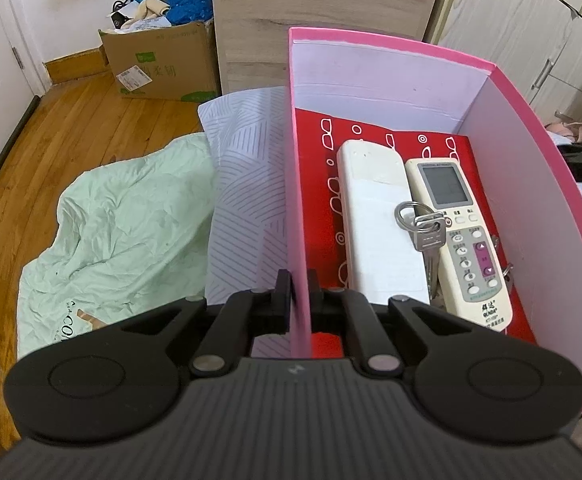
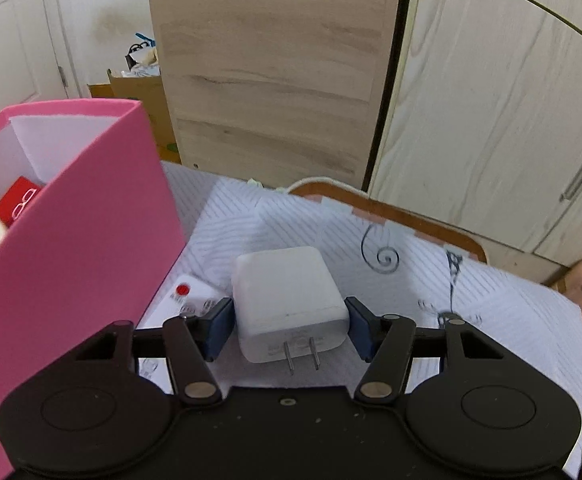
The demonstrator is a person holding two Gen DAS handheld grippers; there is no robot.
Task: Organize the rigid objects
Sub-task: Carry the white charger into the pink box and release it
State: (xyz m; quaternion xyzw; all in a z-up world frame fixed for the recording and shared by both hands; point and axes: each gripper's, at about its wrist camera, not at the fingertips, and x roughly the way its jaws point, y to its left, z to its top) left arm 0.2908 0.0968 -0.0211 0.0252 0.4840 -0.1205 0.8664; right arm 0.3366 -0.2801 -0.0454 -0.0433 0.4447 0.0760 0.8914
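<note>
My left tongs (image 1: 299,300) are pinched tight — one finger (image 1: 282,296) outside the pink box wall (image 1: 297,200), the other inside, pads pressed on it, pointing steeply down. My right tongs (image 2: 289,322) stand about half spread, angled down too, blue pads (image 2: 221,322) flanking the white charger (image 2: 287,300) — whether they press its sides I cannot tell.
</note>
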